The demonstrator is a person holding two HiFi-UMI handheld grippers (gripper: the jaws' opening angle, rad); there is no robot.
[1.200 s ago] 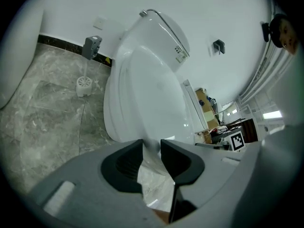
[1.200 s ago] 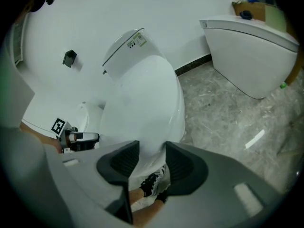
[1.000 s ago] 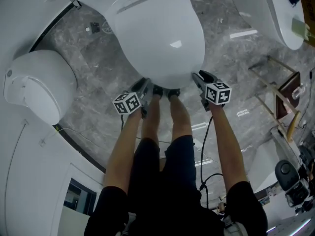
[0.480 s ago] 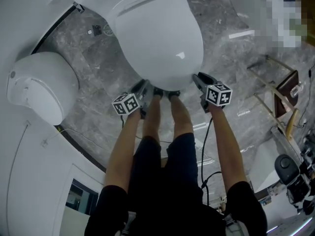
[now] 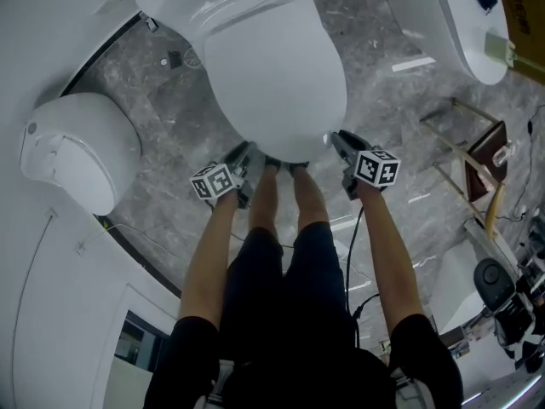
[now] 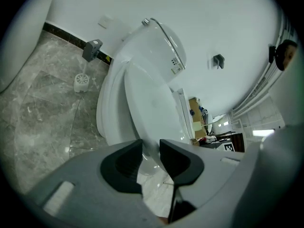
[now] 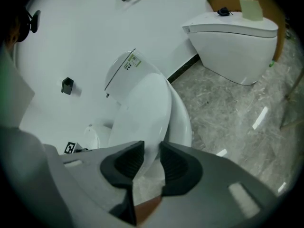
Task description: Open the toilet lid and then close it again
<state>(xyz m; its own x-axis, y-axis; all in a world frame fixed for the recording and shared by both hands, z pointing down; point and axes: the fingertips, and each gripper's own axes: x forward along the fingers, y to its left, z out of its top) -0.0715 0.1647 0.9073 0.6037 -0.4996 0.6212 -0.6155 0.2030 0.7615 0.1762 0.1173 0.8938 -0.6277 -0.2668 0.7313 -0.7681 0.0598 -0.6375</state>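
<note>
Now, left gripper: jaws narrowly apart and pinching the front edge of the toilet lid, left of its tip. They have just been closing, with the lid edge between them.
Right gripper: jaws clamped on the same front edge, right of the tip. They have just been closing further, and the lid edge fills the gap between the pads.
Lid position: white and glossy, with its front end raised off the seat. Both gripper views show a wedge of gap under it. The hinged end sits at the back unit against the wall.
Person: stands at the toilet's front with bare forearms reaching down to the two grippers.
Floor: grey veined marble, shiny, with streaks of reflected light.
Wall: plain white, with a dark skirting strip along its foot.
Neighbouring fixtures: a second white toilet lies left of the held one in the head view, and a third stands well apart on the right.
Right edge of room: a wooden frame stands on the marble.
</note>
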